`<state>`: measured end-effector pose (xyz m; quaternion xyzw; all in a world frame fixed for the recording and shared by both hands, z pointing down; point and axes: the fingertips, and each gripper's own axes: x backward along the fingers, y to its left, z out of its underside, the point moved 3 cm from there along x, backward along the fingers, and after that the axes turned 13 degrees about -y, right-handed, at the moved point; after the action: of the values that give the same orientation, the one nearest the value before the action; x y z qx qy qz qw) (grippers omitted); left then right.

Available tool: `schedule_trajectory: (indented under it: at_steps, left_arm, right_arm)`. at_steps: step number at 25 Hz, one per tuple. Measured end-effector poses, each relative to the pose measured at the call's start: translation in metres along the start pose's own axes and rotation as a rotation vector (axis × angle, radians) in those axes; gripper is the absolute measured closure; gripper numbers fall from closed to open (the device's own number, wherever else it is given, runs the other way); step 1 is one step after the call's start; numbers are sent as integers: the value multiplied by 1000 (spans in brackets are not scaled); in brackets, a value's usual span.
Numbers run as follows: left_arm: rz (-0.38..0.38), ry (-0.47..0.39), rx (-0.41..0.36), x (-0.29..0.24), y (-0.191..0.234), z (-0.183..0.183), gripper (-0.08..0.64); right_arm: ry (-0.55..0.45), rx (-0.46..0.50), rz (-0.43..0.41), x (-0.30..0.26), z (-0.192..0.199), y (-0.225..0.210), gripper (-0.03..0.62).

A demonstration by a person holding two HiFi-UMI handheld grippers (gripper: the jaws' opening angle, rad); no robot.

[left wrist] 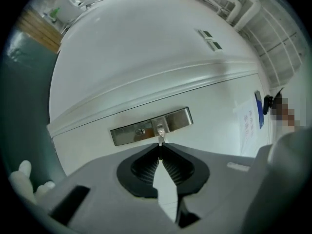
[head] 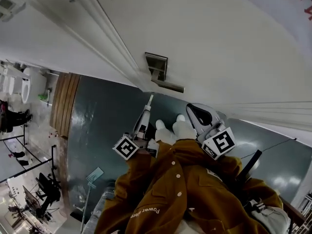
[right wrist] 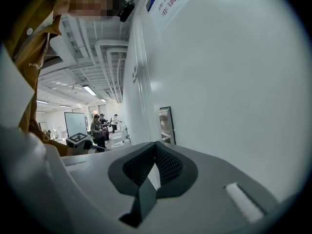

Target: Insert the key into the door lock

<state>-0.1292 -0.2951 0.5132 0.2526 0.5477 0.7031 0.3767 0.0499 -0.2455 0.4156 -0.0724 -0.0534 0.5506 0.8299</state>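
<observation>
A steel lock plate (head: 156, 64) with a lever handle (head: 168, 86) sits on the white door (head: 219, 43). In the left gripper view the lock plate (left wrist: 178, 119) lies straight ahead, with its keyhole (left wrist: 140, 130) left of the handle's base (left wrist: 160, 126). My left gripper (left wrist: 160, 146) is shut on a small silver key (left wrist: 160, 140), whose tip pokes out towards the plate, a short way off it. In the head view the left gripper (head: 149, 101) points up at the handle. My right gripper (right wrist: 156, 146) is shut and holds nothing. It hangs beside the door, to the right of the left gripper (head: 191, 109).
A dark green floor (head: 97, 130) runs below the door, and a wooden panel (head: 66, 101) stands at the left. A printed notice (left wrist: 248, 123) hangs on the door to the right of the lock. Several people (right wrist: 100, 128) stand far down the hall.
</observation>
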Motion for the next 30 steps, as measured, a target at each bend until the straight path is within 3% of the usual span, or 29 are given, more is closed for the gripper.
schedule_trajectory:
  at_steps: [5,7,12,21,30]
  left_arm:
    - [21,-38,208,-44,16,9,537]
    - [46,-27,253,-60,19,14,535]
    - [18,-29,293,-82,33,21,535]
    - [24,-16,294,-106,36,19,535]
    - [32,-60,334,-112,36,17,535]
  right_arm:
    - [4,-11,10,-5,-4,-9,586]
    - [-2,-13,14,-7,-7,-12,586]
    - [1,-31,40,-2,-6,-24,586]
    - [-10,-27,85,7,-9,-39,586]
    - [-17,-36,99,10,-10,-44,586]
